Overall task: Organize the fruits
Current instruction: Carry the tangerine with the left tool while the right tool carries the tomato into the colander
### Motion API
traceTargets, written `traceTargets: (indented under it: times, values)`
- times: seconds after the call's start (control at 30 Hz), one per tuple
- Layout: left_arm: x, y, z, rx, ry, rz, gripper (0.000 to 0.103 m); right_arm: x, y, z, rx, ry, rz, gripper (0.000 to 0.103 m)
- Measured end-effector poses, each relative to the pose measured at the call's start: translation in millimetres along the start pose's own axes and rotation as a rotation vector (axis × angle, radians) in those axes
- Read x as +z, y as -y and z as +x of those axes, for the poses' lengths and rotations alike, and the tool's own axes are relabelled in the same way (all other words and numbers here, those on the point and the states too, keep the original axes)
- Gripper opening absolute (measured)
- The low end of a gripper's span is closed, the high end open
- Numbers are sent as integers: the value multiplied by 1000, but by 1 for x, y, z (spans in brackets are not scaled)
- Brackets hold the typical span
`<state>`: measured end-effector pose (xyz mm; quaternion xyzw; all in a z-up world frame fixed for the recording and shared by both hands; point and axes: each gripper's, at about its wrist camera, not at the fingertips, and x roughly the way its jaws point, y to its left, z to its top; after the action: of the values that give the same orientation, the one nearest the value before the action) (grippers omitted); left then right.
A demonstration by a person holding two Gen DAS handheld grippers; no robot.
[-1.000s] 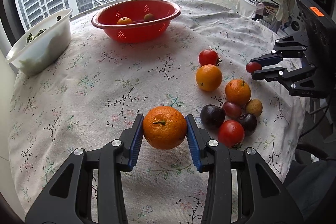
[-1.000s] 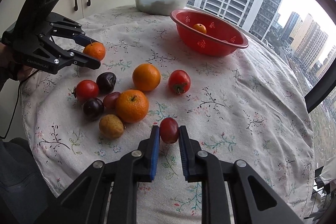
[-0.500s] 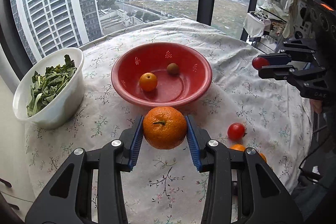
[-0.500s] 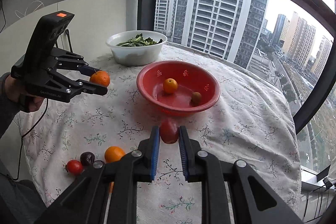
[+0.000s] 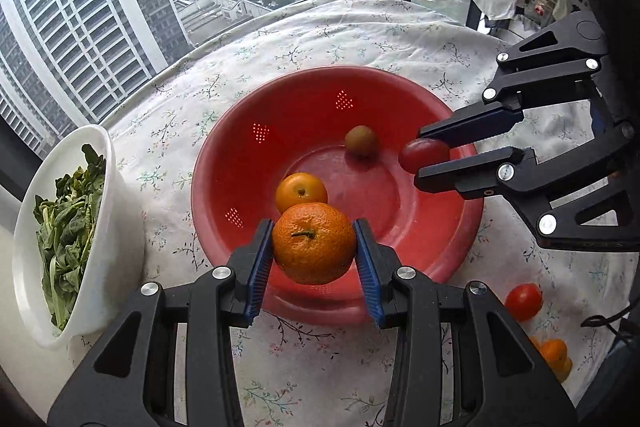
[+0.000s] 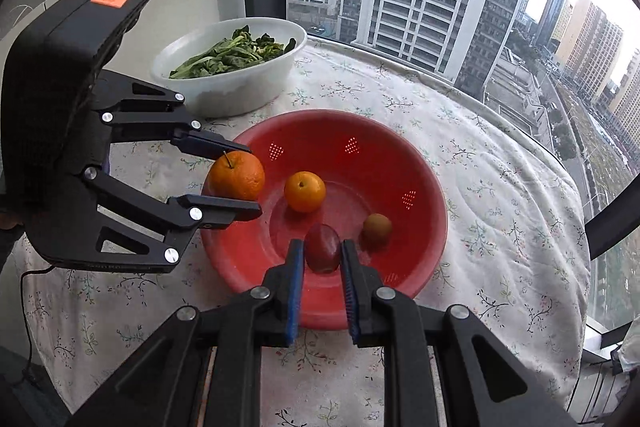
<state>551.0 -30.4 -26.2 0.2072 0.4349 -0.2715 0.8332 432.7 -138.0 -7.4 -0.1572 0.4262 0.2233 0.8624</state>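
You've carried both fruits over the red basin [image 5: 248,155] from the pile: your left gripper [image 5: 314,247] is clamped on the firm, pebbly orange [image 5: 314,245] at its middle, your right gripper [image 6: 322,251] is pinched tight on the small, smooth, bruisable plum [image 6: 322,247], near the kiwi [image 6: 377,227] at 2 o'clock.

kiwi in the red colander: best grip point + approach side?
Grip the kiwi across its middle, coming from straight above. It lies alone on the sloped inner wall of the red colander, apart from the small orange, so its flanks look free; the raised rim likely blocks a level approach. Both grippers are full now: left gripper holds a mandarin, right gripper a red plum.
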Motion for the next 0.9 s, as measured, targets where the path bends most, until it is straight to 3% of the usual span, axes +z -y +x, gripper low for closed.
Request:
traceTargets:
  times: [0.43, 0.9]
  values:
    - [11, -6, 42, -24, -64, 1, 38, 0, 16, 57, 17, -116, 24, 20]
    - [2, -2, 36, -28, -25, -25, 38, -2, 19, 74, -11, -146, 41, 20]
